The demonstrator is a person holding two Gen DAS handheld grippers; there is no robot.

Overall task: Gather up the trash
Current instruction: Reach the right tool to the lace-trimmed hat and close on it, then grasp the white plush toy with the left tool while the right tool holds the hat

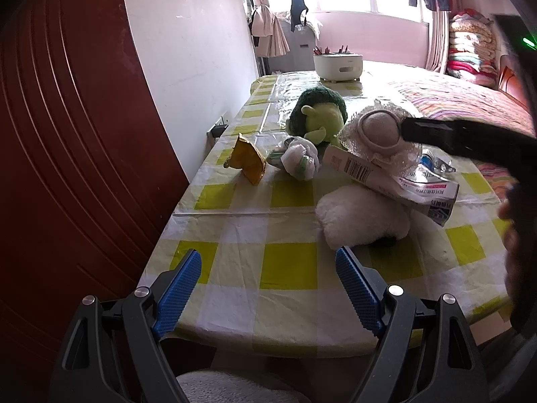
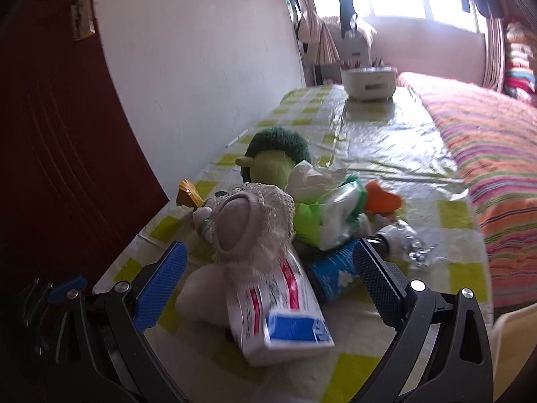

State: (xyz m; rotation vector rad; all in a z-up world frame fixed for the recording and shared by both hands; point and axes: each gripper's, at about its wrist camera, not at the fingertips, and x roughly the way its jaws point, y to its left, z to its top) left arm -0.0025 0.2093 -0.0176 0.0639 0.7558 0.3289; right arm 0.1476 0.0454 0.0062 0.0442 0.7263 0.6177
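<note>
Left claw (image 1: 268,288) pads apart over checked worktop (image 1: 235,268), right claw (image 2: 268,288) pads apart around toothpaste box (image 2: 285,319) on white plush toy (image 2: 208,295), yellow wrapper (image 1: 248,161) at 11 o'clock

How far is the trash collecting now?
Nothing looks collected yet. Both the left hand-held gripper and the right hand-held gripper are open and empty. The yellow wrapper, crumpled tissue and white carton remain on the table.
</note>
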